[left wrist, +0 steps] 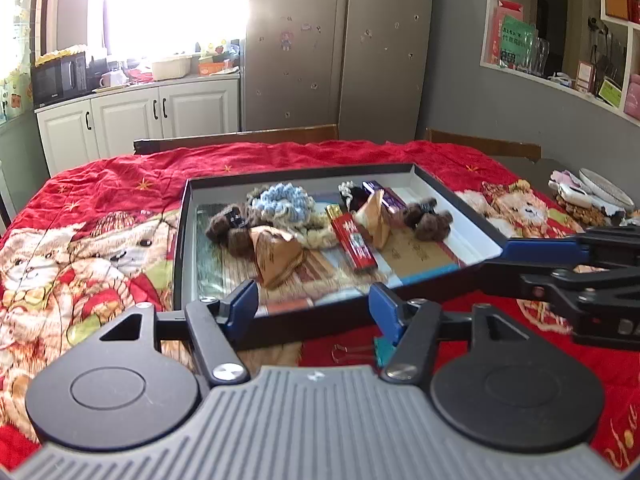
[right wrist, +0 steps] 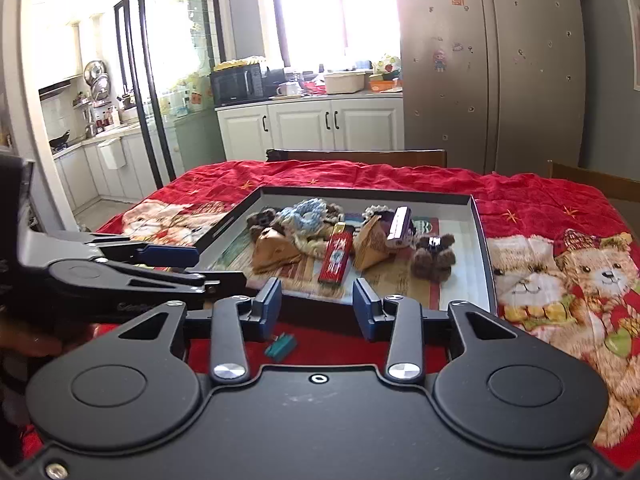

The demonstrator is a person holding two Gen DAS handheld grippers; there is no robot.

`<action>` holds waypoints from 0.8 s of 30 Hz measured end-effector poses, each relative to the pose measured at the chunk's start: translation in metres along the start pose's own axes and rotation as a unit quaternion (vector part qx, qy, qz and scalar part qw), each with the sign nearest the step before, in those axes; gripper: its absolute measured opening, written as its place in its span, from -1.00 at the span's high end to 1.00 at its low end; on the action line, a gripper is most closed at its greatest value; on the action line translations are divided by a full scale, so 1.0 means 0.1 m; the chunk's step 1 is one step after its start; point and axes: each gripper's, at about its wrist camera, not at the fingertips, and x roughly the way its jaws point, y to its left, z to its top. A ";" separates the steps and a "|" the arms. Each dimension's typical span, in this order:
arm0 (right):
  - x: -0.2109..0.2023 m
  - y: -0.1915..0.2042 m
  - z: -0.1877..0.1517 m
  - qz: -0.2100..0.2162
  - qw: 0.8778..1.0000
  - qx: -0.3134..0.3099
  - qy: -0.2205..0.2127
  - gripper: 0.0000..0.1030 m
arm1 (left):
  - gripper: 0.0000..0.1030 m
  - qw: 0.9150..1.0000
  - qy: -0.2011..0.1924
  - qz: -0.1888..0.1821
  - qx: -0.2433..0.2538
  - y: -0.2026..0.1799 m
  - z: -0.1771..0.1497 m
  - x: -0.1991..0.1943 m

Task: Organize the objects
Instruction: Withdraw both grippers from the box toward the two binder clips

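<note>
most of the sorting looks done: the tray on the red-covered table already holds the hair scrunchies, red box, wrapped packets and fuzzy clips. a teal binder clip lies on the cloth just short of the tray. your left tool and right tool hover low before the tray's near edge, both spread wide, holding nothing.

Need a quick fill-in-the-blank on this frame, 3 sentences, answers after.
1. The red rectangular pack lies inside the ____.
2. The teal binder clip lies on the ____ cloth, outside the tray.
3. The jaws of the left gripper and right gripper are both ____.

Answers: tray; red; open
</note>
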 end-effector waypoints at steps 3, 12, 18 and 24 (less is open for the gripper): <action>-0.17 0.04 -0.12 0.003 1.000 -0.008 0.003 0.19 | -0.47 1.000 0.006 -0.001 0.004 -0.03 -0.07 -0.03; -0.39 0.22 -0.58 0.033 0.999 -0.020 0.022 0.11 | -0.49 1.000 0.021 -0.013 0.008 -0.10 -0.27 -0.03; -0.32 0.30 -0.74 0.047 0.998 -0.025 0.037 0.11 | -0.49 0.999 0.031 -0.032 0.009 -0.14 -0.39 0.08; -0.24 0.29 -0.83 0.055 0.997 -0.018 0.055 0.16 | -0.49 0.999 0.029 -0.040 0.020 -0.21 -0.45 0.25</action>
